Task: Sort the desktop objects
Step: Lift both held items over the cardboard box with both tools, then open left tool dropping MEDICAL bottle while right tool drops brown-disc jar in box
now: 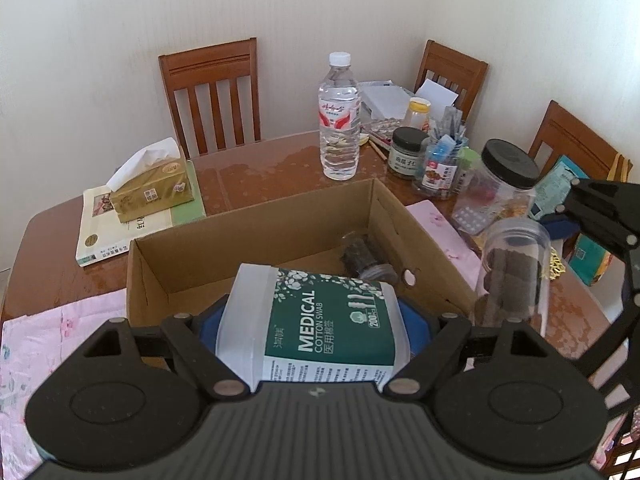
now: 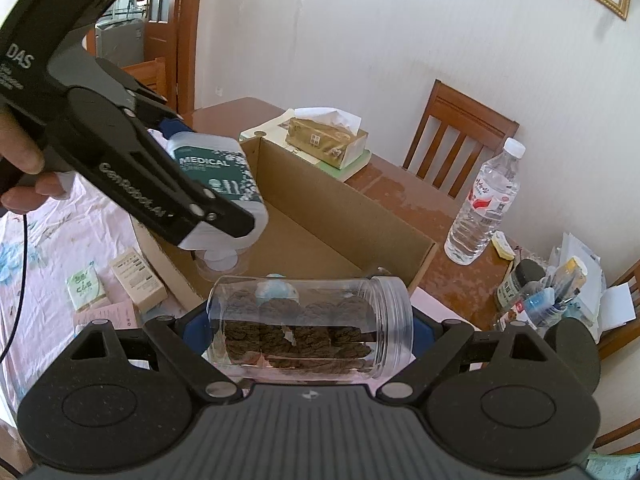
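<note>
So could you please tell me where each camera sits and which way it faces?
Left wrist: on the left tool, facing the cardboard box and far chairs; it holds a cotton swab tub.
Right wrist: on the right tool, facing across the box; it holds a clear jar; a hand shows.
Shared: box, tub, jar, water bottle, tissue box.

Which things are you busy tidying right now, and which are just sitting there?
Being tidied:
- cotton swab tub, held by the left gripper
- clear jar, held by the right gripper
- cardboard box

Just sitting there:
- water bottle
- tissue box
- book
- black-lidded jar
</note>
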Motion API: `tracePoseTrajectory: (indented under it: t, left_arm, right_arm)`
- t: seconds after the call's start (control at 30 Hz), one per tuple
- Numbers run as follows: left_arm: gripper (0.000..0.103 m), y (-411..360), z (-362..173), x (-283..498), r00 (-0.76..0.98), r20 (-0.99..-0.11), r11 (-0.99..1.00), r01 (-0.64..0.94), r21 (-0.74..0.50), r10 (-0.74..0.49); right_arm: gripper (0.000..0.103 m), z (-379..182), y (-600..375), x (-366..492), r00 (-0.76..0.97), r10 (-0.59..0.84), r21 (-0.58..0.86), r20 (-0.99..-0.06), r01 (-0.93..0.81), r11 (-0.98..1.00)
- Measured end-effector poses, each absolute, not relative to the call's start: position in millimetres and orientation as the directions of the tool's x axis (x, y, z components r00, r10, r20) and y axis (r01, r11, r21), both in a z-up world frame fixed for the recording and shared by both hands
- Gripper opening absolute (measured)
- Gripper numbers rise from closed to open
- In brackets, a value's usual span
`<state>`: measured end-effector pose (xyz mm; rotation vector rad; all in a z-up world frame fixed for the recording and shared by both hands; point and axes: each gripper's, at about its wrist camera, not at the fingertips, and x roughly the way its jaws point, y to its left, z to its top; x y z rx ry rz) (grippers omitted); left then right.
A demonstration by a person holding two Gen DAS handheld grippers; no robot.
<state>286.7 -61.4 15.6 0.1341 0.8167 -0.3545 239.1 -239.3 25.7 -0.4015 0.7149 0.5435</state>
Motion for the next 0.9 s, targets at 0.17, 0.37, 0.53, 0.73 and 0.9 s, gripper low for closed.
tracePoseTrajectory:
  t: [0.17, 0.37, 0.53, 0.73, 0.9]
  left_arm:
    - [0.084, -62, 5, 305, 0.614, -0.745, 0.930, 0.366, -0.020, -0.258]
    - [0.084, -63, -11, 324, 0.587, -0.766, 0.927, 0.374, -0.031, -0.262]
    - [0.084, -66, -24, 341, 0.572, -0.780, 0.928, 0.372, -0.028, -0.253]
    - [0.086, -63, -31, 356, 0.583, -0.777, 0.938, 0.347, -0.026, -0.237]
    - [0.087, -54, -23, 351, 0.599, -0.764, 0.938, 0.345, -0.024, -0.240]
  right_arm:
    - [0.094, 21, -236, 247, 0.618, 0.325, -0.148, -0.716, -0.589, 0.794]
    - [0.094, 15, -236, 257, 0.604, 0.319, -0.132, -0.730, -0.583, 0.802]
    - [0.094, 9, -233, 266, 0.589, 0.314, -0.120, -0.745, -0.580, 0.806]
    - [0.094, 4, -230, 274, 0.574, 0.305, -0.112, -0.760, -0.579, 0.808]
    - [0.094, 2, -226, 281, 0.561, 0.308, -0.105, -0.769, -0.585, 0.804]
